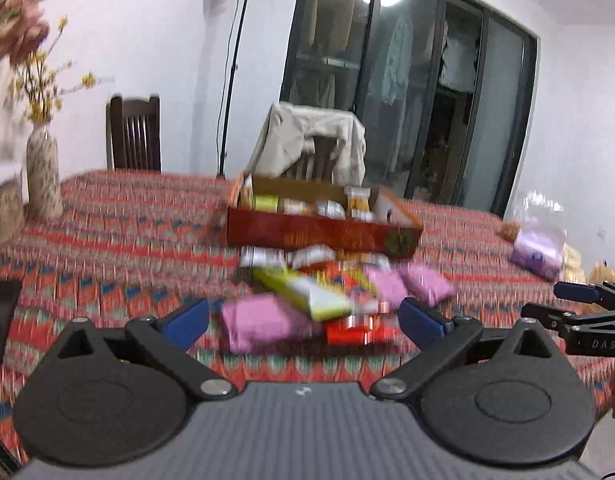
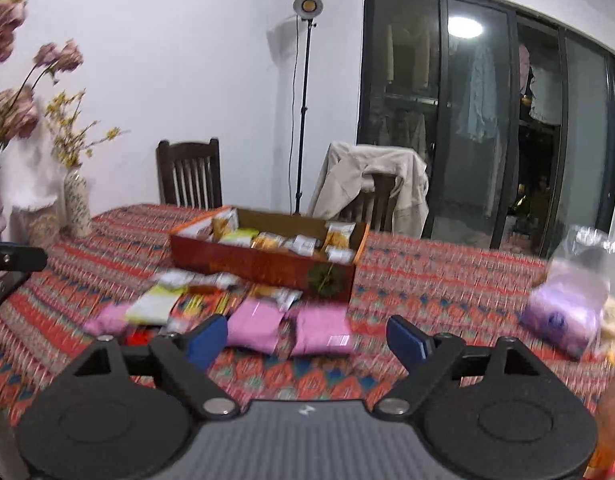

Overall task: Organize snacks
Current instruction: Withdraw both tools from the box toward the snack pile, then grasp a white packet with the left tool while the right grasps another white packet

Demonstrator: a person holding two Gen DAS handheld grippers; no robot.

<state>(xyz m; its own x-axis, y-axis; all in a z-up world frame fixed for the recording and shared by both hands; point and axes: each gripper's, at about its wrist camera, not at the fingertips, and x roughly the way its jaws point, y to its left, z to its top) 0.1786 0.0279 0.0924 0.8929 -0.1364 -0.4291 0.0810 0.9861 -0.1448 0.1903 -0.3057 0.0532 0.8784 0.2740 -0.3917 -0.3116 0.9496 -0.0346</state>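
Note:
A red cardboard box (image 1: 319, 234) (image 2: 251, 260) with several snack packets inside stands mid-table. In front of it lies a loose pile: pink packets (image 1: 259, 320) (image 2: 319, 328), a yellow-green packet (image 1: 307, 292) (image 2: 155, 304), a red packet (image 1: 355, 330) and small white packets (image 1: 263, 256). My left gripper (image 1: 303, 320) is open and empty, just short of the pile. My right gripper (image 2: 307, 340) is open and empty, close before the pink packets; it also shows in the left wrist view (image 1: 579, 300).
A patterned red tablecloth (image 1: 127, 240) (image 2: 447, 292) covers the table. A clear bag with purple contents (image 1: 537, 250) (image 2: 563, 316) lies at the right. Vases with flowers (image 1: 43, 168) (image 2: 77, 204) stand at the left. Two chairs (image 2: 189, 176), one draped with a jacket (image 1: 307, 148), stand behind.

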